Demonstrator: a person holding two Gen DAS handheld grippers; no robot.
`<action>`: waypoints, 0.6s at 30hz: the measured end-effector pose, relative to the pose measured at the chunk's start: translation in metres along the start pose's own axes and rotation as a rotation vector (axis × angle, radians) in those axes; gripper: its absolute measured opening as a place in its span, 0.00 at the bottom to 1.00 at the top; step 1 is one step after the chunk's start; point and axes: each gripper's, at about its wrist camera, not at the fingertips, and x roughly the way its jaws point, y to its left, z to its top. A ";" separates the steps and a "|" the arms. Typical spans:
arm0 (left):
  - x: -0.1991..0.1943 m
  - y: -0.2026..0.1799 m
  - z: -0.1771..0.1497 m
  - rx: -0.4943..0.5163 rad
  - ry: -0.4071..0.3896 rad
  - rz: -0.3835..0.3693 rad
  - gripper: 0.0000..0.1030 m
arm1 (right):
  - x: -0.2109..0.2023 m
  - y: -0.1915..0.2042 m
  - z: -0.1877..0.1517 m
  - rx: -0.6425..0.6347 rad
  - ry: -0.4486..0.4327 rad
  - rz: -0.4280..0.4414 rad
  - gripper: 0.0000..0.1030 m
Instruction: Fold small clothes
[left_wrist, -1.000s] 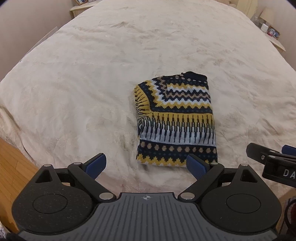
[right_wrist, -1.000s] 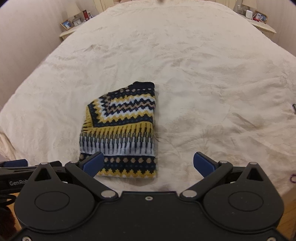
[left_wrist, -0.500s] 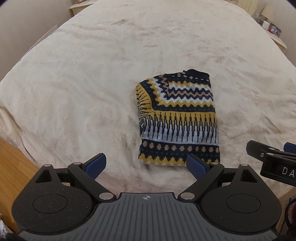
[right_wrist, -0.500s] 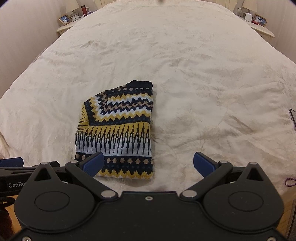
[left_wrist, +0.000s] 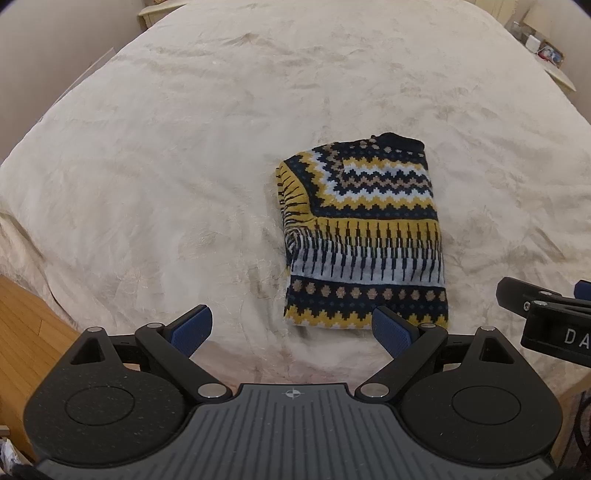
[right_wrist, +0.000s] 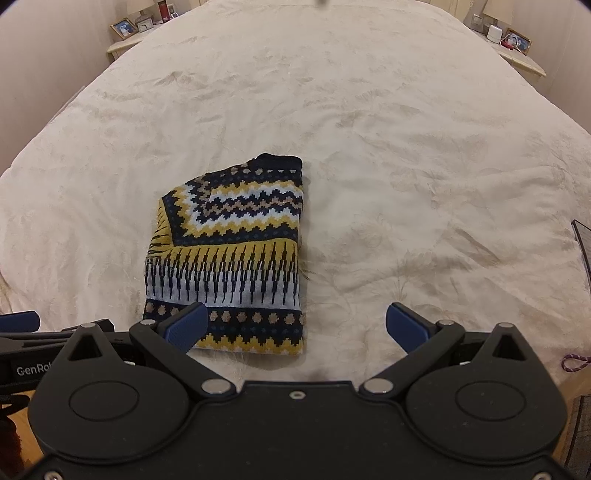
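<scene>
A small knitted sweater (left_wrist: 364, 236) in navy, yellow, white and tan patterns lies folded into a compact rectangle on the cream bedspread (left_wrist: 184, 147). It also shows in the right wrist view (right_wrist: 229, 254). My left gripper (left_wrist: 293, 328) is open and empty, held above the bed's near edge, just left of the sweater's near hem. My right gripper (right_wrist: 295, 326) is open and empty, near the hem's right corner. Neither touches the sweater. The right gripper shows at the left wrist view's right edge (left_wrist: 546, 314).
The bed fills both views. Nightstands with photo frames stand at the far left (right_wrist: 129, 31) and far right (right_wrist: 517, 40). Wooden floor (left_wrist: 22, 332) shows at the near left. A dark flat object (right_wrist: 583, 251) lies at the bed's right edge.
Both grippers have drawn back and risen slightly; the sweater sits a little farther and more centred. It has not changed shape. Both jaws stay open.
</scene>
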 end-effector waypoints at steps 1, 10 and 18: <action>0.000 0.000 0.000 0.000 0.002 0.000 0.91 | 0.001 0.000 0.000 0.001 0.003 -0.002 0.99; 0.003 0.001 0.002 0.003 0.008 0.001 0.91 | 0.004 -0.001 0.001 0.014 0.022 -0.009 0.99; 0.005 0.004 0.003 0.005 0.010 0.000 0.91 | 0.004 -0.001 0.002 0.011 0.021 -0.007 0.99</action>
